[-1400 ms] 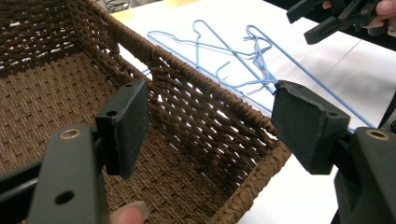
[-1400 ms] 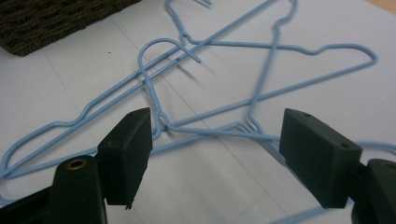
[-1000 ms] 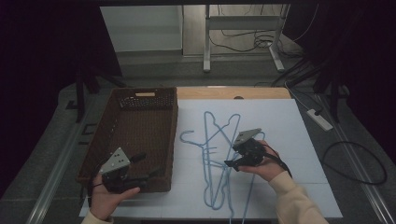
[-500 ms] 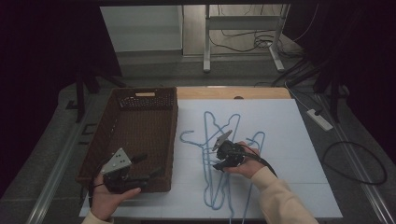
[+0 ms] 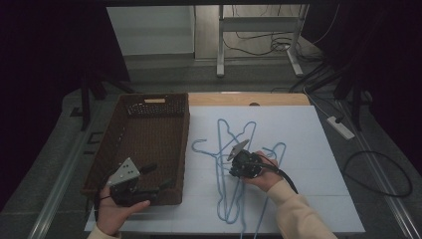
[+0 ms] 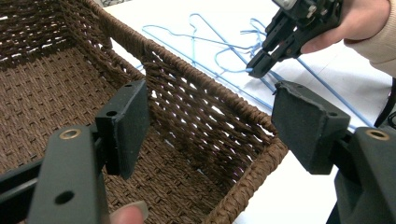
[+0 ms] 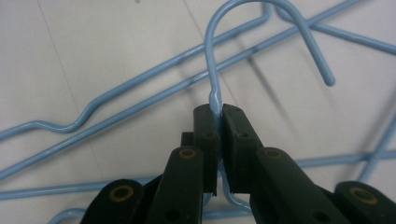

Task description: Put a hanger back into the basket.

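we are looking down on a table (image 5: 328, 209) covered in white sheet, with a brown woven basket (image 5: 149, 134) sitting on its left part and a loose pile of blue wire hangers (image 5: 234, 149) lying just right of the basket, their wires crossing one another flat on the sheet.

we are holding the right gripper (image 5: 238, 168) low over the middle of that pile. its jaws have just been closing, and in the right gripper view (image 7: 217, 111) they are now pinching the neck of 1 blue hanger (image 7: 212, 60) just below its hook; the pads are pressing on the thin wire from both sides. the hook is curving up and over to the right beyond the jaw tips, and the other hanger wires are lying underneath and beside it, some crossing right under the gripped neck. in the left gripper view this gripper (image 6: 258, 65) is pointing down at the blue wires beyond the basket's wall.

we are holding the left gripper (image 5: 152, 183) at the near right corner of the basket. its 2 jaws are standing wide apart with nothing between them, straddling the basket's woven wall (image 6: 219, 112) without touching it as far as we can tell. 1 fingertip (image 6: 128, 215) is showing at the bottom edge.
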The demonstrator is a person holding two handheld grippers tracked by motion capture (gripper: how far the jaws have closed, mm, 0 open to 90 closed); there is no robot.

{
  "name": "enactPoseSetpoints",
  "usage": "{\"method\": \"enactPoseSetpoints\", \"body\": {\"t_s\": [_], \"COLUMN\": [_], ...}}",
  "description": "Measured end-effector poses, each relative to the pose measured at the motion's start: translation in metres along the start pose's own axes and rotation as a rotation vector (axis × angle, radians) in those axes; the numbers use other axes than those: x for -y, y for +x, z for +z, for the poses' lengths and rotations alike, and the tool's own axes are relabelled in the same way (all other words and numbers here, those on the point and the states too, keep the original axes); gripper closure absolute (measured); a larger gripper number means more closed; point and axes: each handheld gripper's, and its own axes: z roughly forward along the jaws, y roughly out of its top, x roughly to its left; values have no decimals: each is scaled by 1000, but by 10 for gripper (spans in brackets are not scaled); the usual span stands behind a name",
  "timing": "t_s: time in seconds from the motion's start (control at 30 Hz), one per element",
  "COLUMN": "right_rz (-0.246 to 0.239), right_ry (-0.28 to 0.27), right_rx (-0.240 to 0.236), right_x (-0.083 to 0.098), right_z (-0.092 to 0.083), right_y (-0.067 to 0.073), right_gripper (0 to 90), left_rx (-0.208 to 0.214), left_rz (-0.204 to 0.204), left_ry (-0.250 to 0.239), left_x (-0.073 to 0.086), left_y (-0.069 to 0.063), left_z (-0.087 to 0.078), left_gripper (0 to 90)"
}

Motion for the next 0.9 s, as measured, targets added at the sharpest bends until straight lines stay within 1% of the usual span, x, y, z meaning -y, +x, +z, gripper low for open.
{"method": "enactPoseSetpoints", "body": {"t_s": [0.03,0.1,0.13,0.17,0.2,0.3,0.33,0.4,0.5,0.53,0.6,0.67,0.77,0.83,0.9], "right_rz": [22,37,37,46,68,108,108,138,167,194,208,213,241,262,264], "right_ry": [-26,-58,-58,-76,-113,-152,-152,-184,-215,-232,-249,-251,-266,-283,-288], "right_rx": [1,8,8,15,30,49,49,55,65,67,70,72,92,93,97], "right_x": [2,4,4,5,10,16,16,21,25,28,30,30,34,38,39], "right_z": [-7,-14,-14,-18,-26,-35,-35,-43,-51,-55,-57,-58,-62,-63,-64], "right_y": [-2,-3,-3,-3,-5,-6,-6,-9,-12,-14,-16,-16,-17,-16,-15], "right_gripper": [859,860,860,860,860,861,861,862,862,862,862,862,861,861,861], "left_rx": [0,0,0,0,-1,-1,-2,-1,0,2,3,7,17,23,35], "left_rz": [2,2,2,2,3,5,5,7,10,11,13,13,22,25,30], "left_ry": [-2,-4,-4,-5,-5,-7,-8,-11,-13,-13,-14,-15,-9,-5,1], "left_x": [0,-1,-1,-1,-2,-3,-3,-4,-6,-6,-8,-9,-13,-15,-19], "left_y": [0,-1,-1,-1,-1,-2,-2,-3,-5,-6,-8,-9,-14,-17,-20], "left_z": [0,-1,-1,-1,-1,-1,-1,-2,-2,-2,-2,-2,0,2,3], "left_gripper": [289,290,290,290,290,290,290,290,290,290,290,290,290,289,289]}}
